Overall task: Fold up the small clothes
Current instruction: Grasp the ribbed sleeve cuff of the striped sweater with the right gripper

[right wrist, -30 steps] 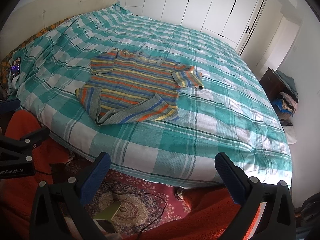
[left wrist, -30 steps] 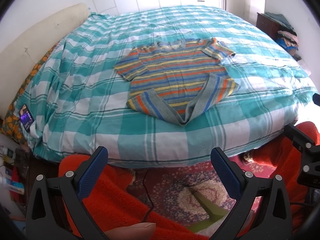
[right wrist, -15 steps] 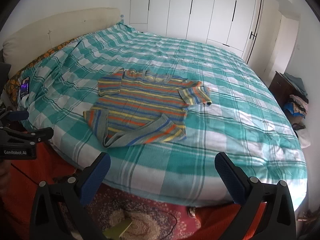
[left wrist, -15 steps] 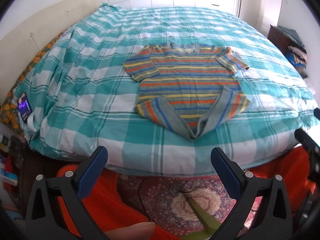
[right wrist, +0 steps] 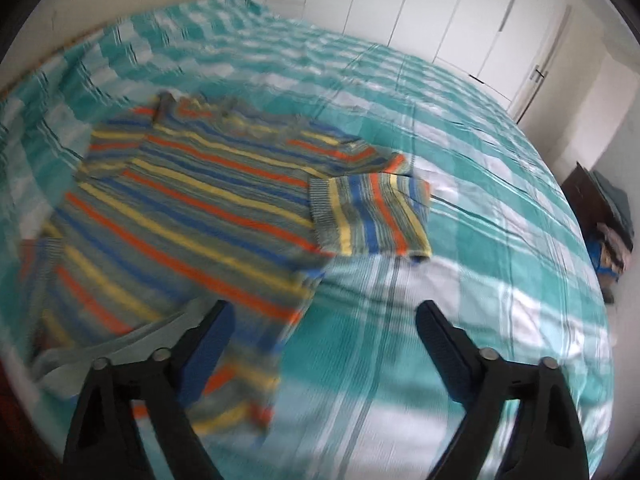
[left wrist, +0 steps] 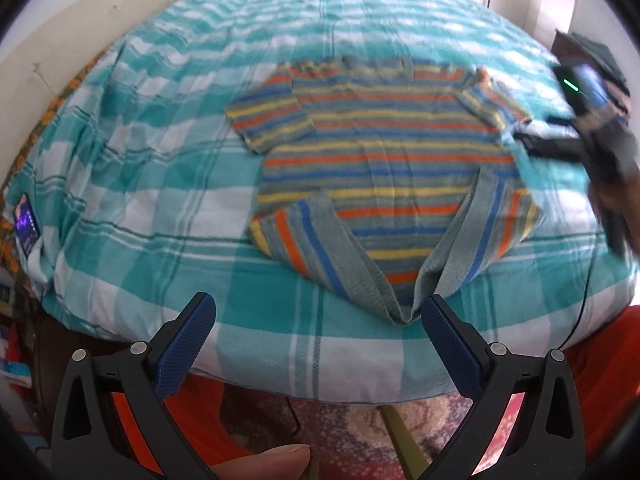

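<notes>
A small striped knit shirt (left wrist: 384,160) in orange, yellow, blue and grey lies flat on the bed, its two bottom corners turned up toward the middle. It also shows in the right wrist view (right wrist: 208,216), with its right sleeve (right wrist: 372,216) folded inward. My left gripper (left wrist: 318,330) is open and empty, just short of the bed's near edge below the hem. My right gripper (right wrist: 322,340) is open and empty, low over the shirt's lower right corner; it shows blurred at the right of the left wrist view (left wrist: 600,140).
The bed has a teal and white checked cover (left wrist: 120,168) and a cream headboard (left wrist: 72,36) on the left. A phone (left wrist: 26,222) lies at the bed's left edge. White wardrobes (right wrist: 440,12) stand behind. A dark side table with clothes (right wrist: 608,224) is at the right. Orange cloth and a patterned rug (left wrist: 340,432) lie below.
Both grippers have moved forward toward the bed. The right one has gone furthest and is now over the shirt's lower right part. The shirt has not moved.
</notes>
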Demonstrator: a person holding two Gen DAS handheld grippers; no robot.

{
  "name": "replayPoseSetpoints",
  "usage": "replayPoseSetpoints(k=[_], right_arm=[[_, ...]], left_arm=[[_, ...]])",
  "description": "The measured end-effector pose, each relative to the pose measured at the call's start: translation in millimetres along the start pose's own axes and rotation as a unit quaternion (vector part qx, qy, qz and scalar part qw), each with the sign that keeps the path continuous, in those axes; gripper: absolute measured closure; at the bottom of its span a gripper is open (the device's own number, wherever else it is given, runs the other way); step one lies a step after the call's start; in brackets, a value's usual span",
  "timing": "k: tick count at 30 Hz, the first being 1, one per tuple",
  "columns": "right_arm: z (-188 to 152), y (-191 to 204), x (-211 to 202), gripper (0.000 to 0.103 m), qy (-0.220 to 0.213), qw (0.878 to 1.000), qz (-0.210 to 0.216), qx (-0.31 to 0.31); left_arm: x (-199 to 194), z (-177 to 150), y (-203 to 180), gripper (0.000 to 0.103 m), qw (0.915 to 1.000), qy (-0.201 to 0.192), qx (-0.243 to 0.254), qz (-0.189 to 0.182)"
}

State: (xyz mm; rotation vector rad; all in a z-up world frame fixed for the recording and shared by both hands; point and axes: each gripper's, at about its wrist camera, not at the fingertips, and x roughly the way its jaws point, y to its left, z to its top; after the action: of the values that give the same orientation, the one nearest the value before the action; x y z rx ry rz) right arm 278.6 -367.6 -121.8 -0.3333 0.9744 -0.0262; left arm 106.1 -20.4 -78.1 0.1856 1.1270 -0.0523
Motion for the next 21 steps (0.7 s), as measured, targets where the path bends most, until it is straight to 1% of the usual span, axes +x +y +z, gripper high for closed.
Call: replayPoseSetpoints(k=[1, 4, 6, 7, 8, 9, 10, 11, 12, 14, 16, 18, 19, 21], right_arm=[[11, -2, 25, 0.034, 0.009, 1.0, -0.003, -0.014], [31, -3, 76, 0.035, 0.026, 0.999, -0.002, -0.04], [37, -8, 107, 0.035, 0.048, 0.998, 0.015, -0.042], [39, -16, 117, 0.038, 0.054, 0.997, 0.037, -0.027], [42, -26, 118, 0.063, 0.05, 0.997, 0.053, -0.007], [45, -48, 113, 0.083, 0.038, 0.997, 0.062, 0.028], [44, -68, 106, 0.097, 0.026, 0.995, 0.072, 0.065], [39, -96, 97, 0.097, 0.01, 0.991, 0.073, 0.116], [29, -128, 87, 0.097, -0.004, 0.982, 0.074, 0.172], [-6, -195, 72, 0.097, -0.02, 0.956, 0.063, 0.287], [-40, -240, 70, 0.097, -0.012, 0.933, 0.055, 0.354], [-65, -263, 76, 0.099, 0.003, 0.92, 0.063, 0.388], [-76, -269, 82, 0.1, 0.009, 0.912, 0.077, 0.403], [-92, -271, 90, 0.1, 0.01, 0.893, 0.118, 0.435]], left_arm=[[4, -1, -2, 0.0, 1.0, 0.007, 0.002, 0.003], [19, -4, -7, 0.0, 0.9994, 0.031, 0.006, 0.018], [28, -4, -9, 0.0, 0.9986, 0.045, 0.008, 0.025], [32, -4, -11, 0.0, 0.9981, 0.054, 0.009, 0.03], [34, -3, -12, 0.0, 0.9978, 0.058, 0.009, 0.033], [35, -3, -12, 0.0, 0.9977, 0.058, 0.007, 0.034], [34, -3, -13, 0.0, 0.9978, 0.056, 0.006, 0.034], [33, -3, -13, 0.0, 0.9981, 0.053, 0.004, 0.033], [33, -4, -14, 0.0, 0.9983, 0.049, 0.003, 0.032], [32, -5, -16, 0.0, 0.9985, 0.048, 0.001, 0.028], [33, -7, -22, 0.0, 0.9985, 0.051, 0.002, 0.018], [33, -7, -30, 0.0, 0.9983, 0.056, 0.011, 0.012], [33, -7, -34, 0.0, 0.9982, 0.056, 0.017, 0.012], [29, -7, -44, 0.0, 0.9982, 0.051, 0.029, 0.015]])
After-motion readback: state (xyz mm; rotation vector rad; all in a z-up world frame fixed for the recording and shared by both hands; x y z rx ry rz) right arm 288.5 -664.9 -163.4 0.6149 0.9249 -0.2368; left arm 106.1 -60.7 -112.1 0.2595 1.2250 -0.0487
